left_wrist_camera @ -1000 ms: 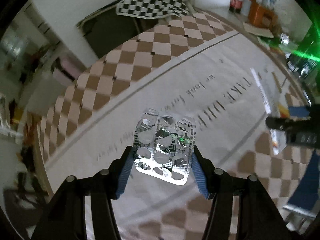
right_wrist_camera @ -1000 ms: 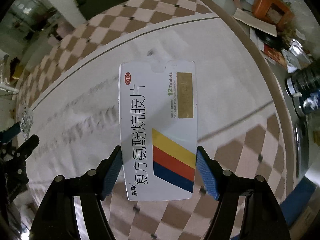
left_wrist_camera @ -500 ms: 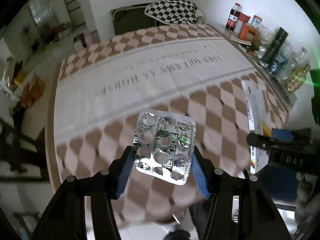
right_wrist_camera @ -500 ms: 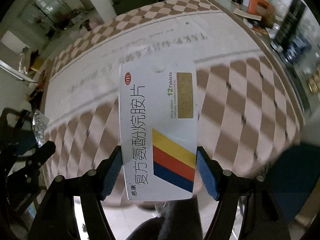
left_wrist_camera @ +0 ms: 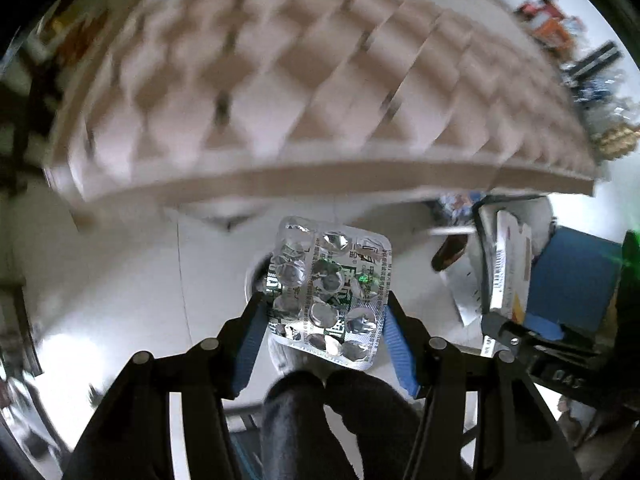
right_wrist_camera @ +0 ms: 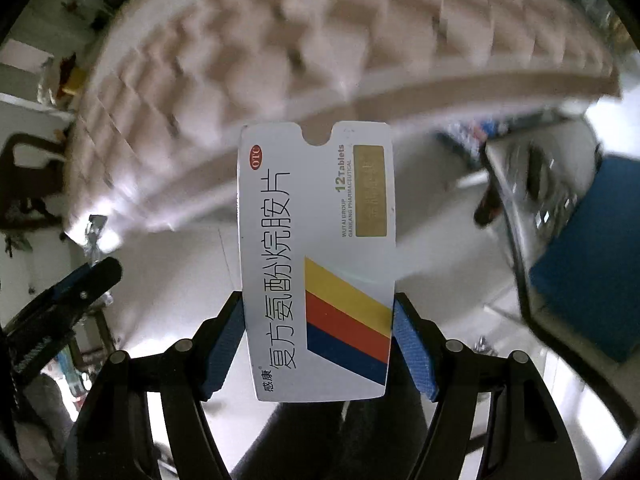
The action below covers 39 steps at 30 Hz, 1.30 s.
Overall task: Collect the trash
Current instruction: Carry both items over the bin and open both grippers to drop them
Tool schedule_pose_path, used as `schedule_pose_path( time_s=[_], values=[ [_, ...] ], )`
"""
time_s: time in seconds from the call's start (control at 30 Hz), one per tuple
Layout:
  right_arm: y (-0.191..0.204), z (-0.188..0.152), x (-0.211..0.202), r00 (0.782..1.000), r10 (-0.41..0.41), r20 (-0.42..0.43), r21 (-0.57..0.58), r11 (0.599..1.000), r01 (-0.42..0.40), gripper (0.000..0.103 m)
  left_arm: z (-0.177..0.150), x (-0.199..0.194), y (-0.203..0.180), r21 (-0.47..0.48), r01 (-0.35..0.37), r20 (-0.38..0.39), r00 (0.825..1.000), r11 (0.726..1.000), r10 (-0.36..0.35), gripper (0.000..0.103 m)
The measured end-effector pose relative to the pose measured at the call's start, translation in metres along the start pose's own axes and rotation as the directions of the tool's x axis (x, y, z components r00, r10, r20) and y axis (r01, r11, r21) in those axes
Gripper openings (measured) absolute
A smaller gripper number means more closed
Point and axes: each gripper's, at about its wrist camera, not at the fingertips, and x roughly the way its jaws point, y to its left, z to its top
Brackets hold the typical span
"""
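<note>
My left gripper is shut on an empty silver blister pack, held upright between the blue pads above the white floor. My right gripper is shut on a flat white medicine box with yellow, red and blue stripes. The box also shows edge-on at the right of the left wrist view. The left gripper shows at the left of the right wrist view. Both grippers are off the table, over the floor.
The checkered tablecloth table lies blurred ahead and above. A dark-rimmed bin and a blue box stand to the right. The person's dark legs are below the grippers.
Both grippers have pulled back from over the table and tilted down toward the floor, still holding the blister pack and the box. The table edge now sits ahead.
</note>
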Motion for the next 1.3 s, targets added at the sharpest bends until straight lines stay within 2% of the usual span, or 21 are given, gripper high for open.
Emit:
schedule_pose_path(
  time_s=[0.13,0.27,0.37,0.47,0.5,0.53,0.6,0.63,0.73,0.8,0.83,0.87,0.9,0.97,1.0,1.17,1.3],
  values=[
    [-0.019,-0.016,0.084,0.995,0.021,-0.100,0.000,1.000,-0.021,0.074,-0.016,0.081,0.027,-0.133,0.013,-0.094,0.995,0.991,-0.026,0.053],
    [-0.034,-0.024,0.186,0.978,0.048,-0.203,0.002,0.999,-0.049,0.074,-0.025,0.172,0.065,-0.281,0.044,-0.167,0.981,0.959,-0.094,0.053],
    [-0.032,-0.028,0.248,0.968,0.041,-0.246,-0.042,0.998,-0.053,0.074,-0.031,0.232,0.090,-0.350,0.085,-0.190,0.969,0.933,-0.160,0.053],
    [-0.025,-0.025,0.290,0.965,0.025,-0.260,-0.089,0.995,-0.050,0.074,-0.033,0.281,0.111,-0.390,0.127,-0.218,0.950,0.912,-0.225,0.054],
    [-0.023,-0.024,0.307,0.964,0.022,-0.265,-0.100,0.994,-0.050,0.074,-0.034,0.296,0.117,-0.390,0.129,-0.228,0.946,0.912,-0.231,0.060],
    [-0.021,-0.023,0.317,0.964,0.023,-0.265,-0.102,0.993,-0.052,0.074,-0.035,0.307,0.123,-0.391,0.127,-0.235,0.944,0.912,-0.232,0.075],
    [-0.013,-0.019,0.342,0.963,0.023,-0.269,-0.121,0.991,-0.057,0.074,-0.039,0.317,0.137,-0.394,0.133,-0.230,0.944,0.909,-0.238,0.094],
    [-0.008,-0.018,0.349,0.963,0.020,-0.268,-0.124,0.991,-0.055,0.074,-0.042,0.321,0.144,-0.395,0.126,-0.235,0.944,0.910,-0.232,0.097],
    [0.009,-0.016,0.380,0.959,0.025,-0.282,-0.140,0.988,-0.067,0.075,-0.054,0.316,0.163,-0.387,0.070,-0.232,0.958,0.919,-0.171,0.097],
    [0.023,-0.018,0.394,0.956,0.038,-0.290,-0.148,0.985,-0.084,0.075,-0.065,0.308,0.178,-0.369,-0.003,-0.215,0.973,0.929,-0.083,0.097],
    [0.032,-0.020,0.402,0.956,0.034,-0.292,-0.167,0.982,-0.086,0.078,-0.068,0.303,0.183,-0.359,-0.040,-0.202,0.979,0.933,-0.036,0.097],
    [0.037,-0.022,0.407,0.956,0.020,-0.291,-0.181,0.981,-0.076,0.087,-0.072,0.297,0.188,-0.345,-0.089,-0.188,0.982,0.934,0.024,0.097],
    [0.039,-0.024,0.411,0.958,0.018,-0.285,-0.186,0.980,-0.074,0.103,-0.075,0.292,0.191,-0.332,-0.124,-0.181,0.981,0.935,0.065,0.097],
    [0.042,-0.028,0.411,0.963,0.020,-0.269,-0.184,0.980,-0.071,0.103,-0.081,0.278,0.193,-0.292,-0.203,-0.166,0.973,0.934,0.160,0.097],
    [0.043,-0.030,0.409,0.964,0.015,-0.265,-0.182,0.981,-0.065,0.103,-0.084,0.273,0.193,-0.281,-0.219,-0.158,0.971,0.934,0.180,0.097],
    [0.039,-0.040,0.381,0.976,-0.084,-0.203,-0.195,0.980,0.044,0.103,-0.091,0.231,0.176,-0.257,-0.223,-0.123,0.973,0.940,0.197,0.097],
    [0.033,-0.047,0.331,0.977,-0.144,-0.155,-0.206,0.972,0.111,0.103,-0.092,0.188,0.143,-0.224,-0.201,-0.095,0.978,0.954,0.184,0.097]
  ],
)
